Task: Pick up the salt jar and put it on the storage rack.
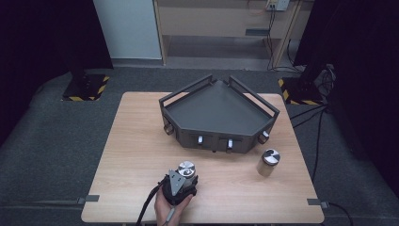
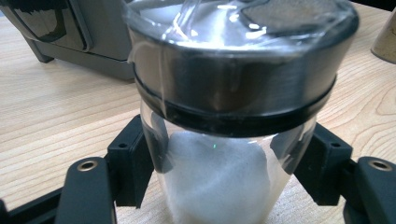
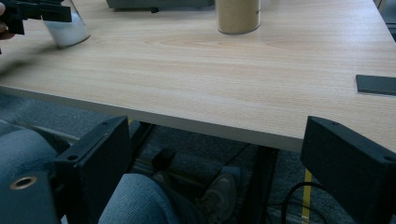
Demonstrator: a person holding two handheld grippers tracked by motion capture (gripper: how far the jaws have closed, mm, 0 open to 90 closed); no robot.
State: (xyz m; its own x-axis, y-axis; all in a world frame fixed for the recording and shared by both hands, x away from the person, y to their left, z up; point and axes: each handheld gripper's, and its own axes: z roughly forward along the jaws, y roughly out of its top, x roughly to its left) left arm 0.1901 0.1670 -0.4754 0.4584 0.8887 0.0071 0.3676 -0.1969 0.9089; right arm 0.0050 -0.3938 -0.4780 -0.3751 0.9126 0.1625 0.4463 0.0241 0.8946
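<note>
A glass shaker jar (image 1: pixel 186 168) of white powder with a shiny metal lid (image 2: pixel 233 60) stands near the table's front edge. My left gripper (image 1: pixel 181 181) is shut on it, both black pads (image 2: pixel 133 163) pressing the glass sides just under the lid. A second jar (image 1: pixel 268 162), holding tan powder and also metal-lidded, stands to the right in front of the dark grey corner tray (image 1: pixel 219 113). My right gripper (image 3: pixel 215 168) is open with nothing between its jaws, low in front of the table's near edge, above the person's knees.
The tray's front wall has knobs (image 1: pixel 229 143) facing me. The wooden table (image 1: pixel 141 155) has dark tape tabs (image 3: pixel 376 85) at its front corners. Cables run over the grey carpet at the right (image 1: pixel 306 113).
</note>
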